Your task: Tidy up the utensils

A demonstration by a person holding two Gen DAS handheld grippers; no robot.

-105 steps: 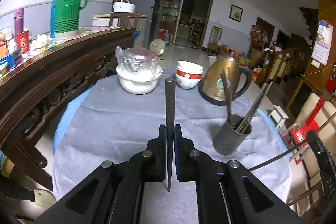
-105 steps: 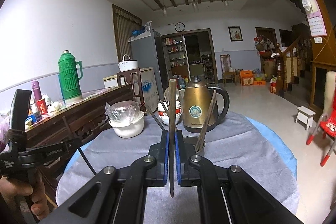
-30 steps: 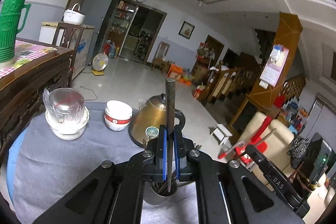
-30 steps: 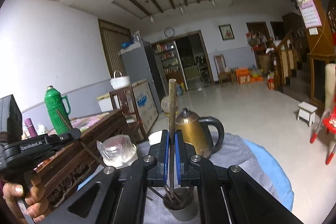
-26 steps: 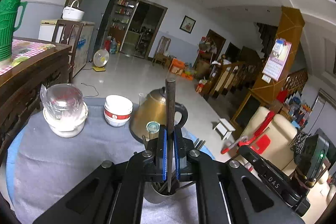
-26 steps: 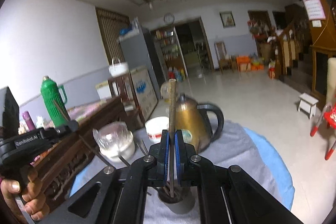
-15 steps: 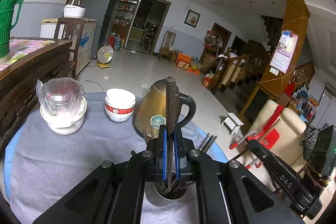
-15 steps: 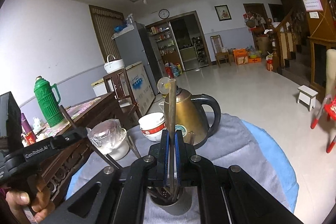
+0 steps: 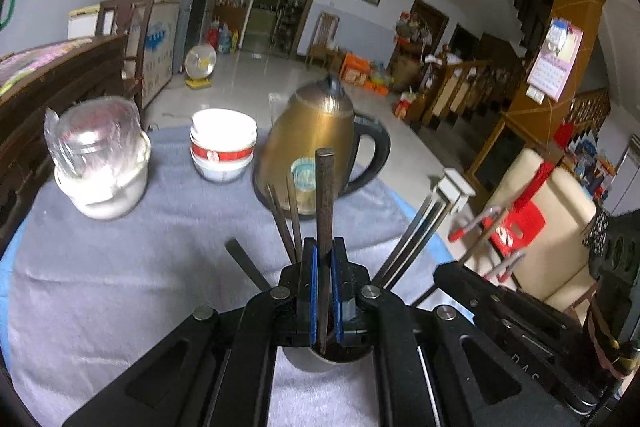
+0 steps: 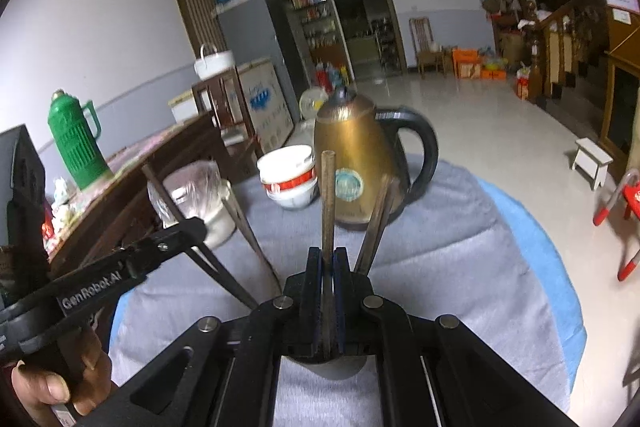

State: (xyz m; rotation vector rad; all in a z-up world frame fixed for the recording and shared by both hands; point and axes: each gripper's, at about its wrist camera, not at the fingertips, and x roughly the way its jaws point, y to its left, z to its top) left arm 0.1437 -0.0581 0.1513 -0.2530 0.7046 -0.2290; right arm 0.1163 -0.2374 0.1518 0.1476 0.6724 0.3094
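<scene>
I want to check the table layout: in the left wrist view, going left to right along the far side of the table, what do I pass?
Plastic-wrapped jar on the white bowl → stacked white bowls with red bands → gold kettle.

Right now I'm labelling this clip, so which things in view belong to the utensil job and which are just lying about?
Job:
left claw, shut on a chopstick
right claw, shut on another chopstick
holder under both
chopsticks already in it

Lying about:
kettle
bowls
wrapped jar
green thermos
</scene>
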